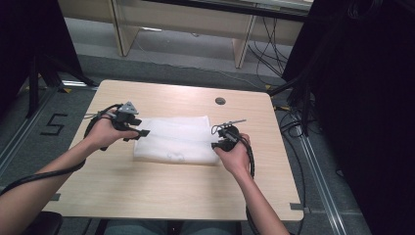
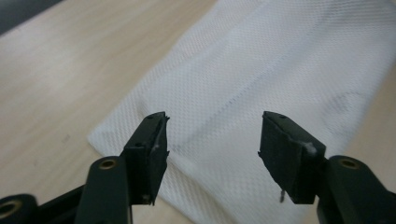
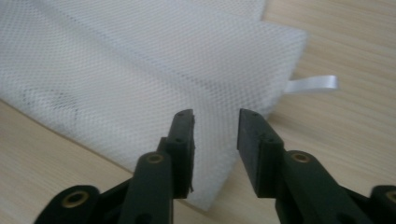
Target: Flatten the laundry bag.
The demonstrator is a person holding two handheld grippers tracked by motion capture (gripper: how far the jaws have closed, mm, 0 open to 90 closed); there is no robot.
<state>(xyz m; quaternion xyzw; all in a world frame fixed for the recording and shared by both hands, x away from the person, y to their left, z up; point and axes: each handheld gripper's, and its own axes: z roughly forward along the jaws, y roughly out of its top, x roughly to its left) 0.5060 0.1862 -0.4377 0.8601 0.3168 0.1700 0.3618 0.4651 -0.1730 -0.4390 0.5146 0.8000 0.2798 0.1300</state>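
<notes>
In the middle of the desk [image 1: 147,191] a folded white mesh bag [image 1: 177,140] is lying flat, with its long axis running from left to right. The left gripper [image 1: 143,132] is hovering at the left short end, and the right gripper [image 1: 215,137] at the right short end, so each hand is equally near to its own end. Both pairs of jaws are standing spread and are pinching nothing; the mesh is lying just below and ahead of them. A small white ribbon loop [image 3: 312,84] is sticking out at the right corner. No brand or readable writing is showing on the bag.
</notes>
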